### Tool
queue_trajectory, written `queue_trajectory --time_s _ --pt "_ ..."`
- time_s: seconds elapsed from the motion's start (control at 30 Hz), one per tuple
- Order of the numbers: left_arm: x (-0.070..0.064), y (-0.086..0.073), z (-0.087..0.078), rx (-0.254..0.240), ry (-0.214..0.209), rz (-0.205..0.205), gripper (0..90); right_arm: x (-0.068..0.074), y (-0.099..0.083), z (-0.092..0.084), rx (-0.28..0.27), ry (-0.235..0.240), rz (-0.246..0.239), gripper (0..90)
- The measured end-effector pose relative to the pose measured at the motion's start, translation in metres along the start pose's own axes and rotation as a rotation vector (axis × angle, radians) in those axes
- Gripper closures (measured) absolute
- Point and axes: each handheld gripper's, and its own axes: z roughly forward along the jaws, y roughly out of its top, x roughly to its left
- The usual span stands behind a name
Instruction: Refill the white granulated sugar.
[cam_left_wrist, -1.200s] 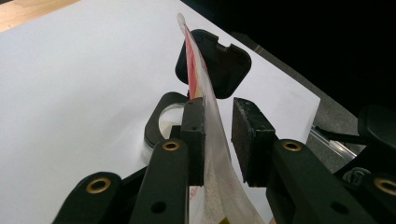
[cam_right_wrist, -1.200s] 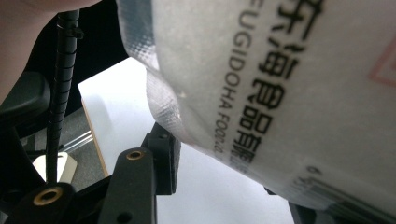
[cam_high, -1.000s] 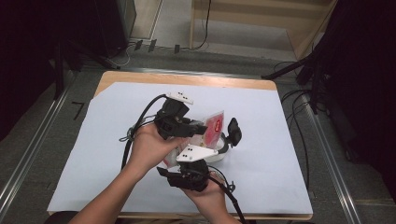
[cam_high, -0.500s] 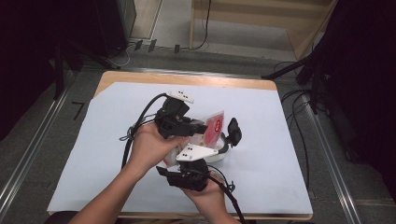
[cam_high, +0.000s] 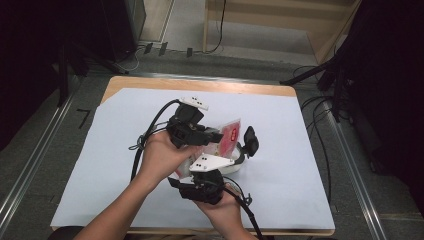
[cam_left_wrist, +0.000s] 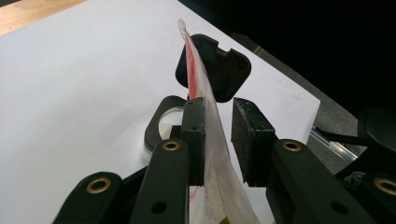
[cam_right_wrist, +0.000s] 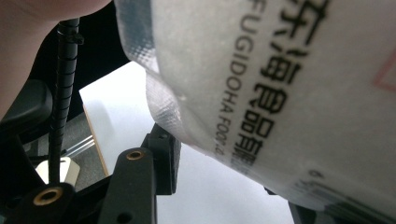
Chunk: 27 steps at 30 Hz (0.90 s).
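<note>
Two grippers work a pouch over a small jar.

The left gripper (cam_left_wrist: 217, 140) has the clear, red-printed pouch (cam_left_wrist: 205, 121) between its jaws, lying against one pad with a gap to the other, so not clamped. Just beyond its jaws sits a round black-rimmed jar (cam_left_wrist: 161, 123) with its hinged black lid (cam_left_wrist: 224, 70) open; its contents cannot be made out. The pouch crosses close above the right gripper (cam_high: 202, 185); whether those jaws grip it I cannot tell. Nothing has moved since a second ago. The pouch reads "FUGIDOHA FOO", beside Chinese characters.
</note>
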Motion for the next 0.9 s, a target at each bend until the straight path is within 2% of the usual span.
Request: queue_trajectory --time_s 0.37,0.53,0.73,0.9 --pt "-0.0013 0.0006 0.0003 -0.004 0.013 0.002 76.6 0.0004 -0.0006 0.0021 -0.002 -0.015 -0.032 56.1" --pt "-0.0036 0.0013 0.0004 -0.007 0.02 0.016 75.9 0.0002 -0.0001 0.0013 -0.006 -0.02 -0.015 57.2" --pt "-0.0036 0.0032 0.0009 -0.012 0.017 0.014 75.2 0.0006 0.0014 0.0002 -0.014 -0.021 0.018 57.2" --pt "-0.003 0.0036 0.0009 -0.008 0.02 0.012 75.4 0.0003 0.0018 0.0004 -0.015 -0.023 0.012 57.1"
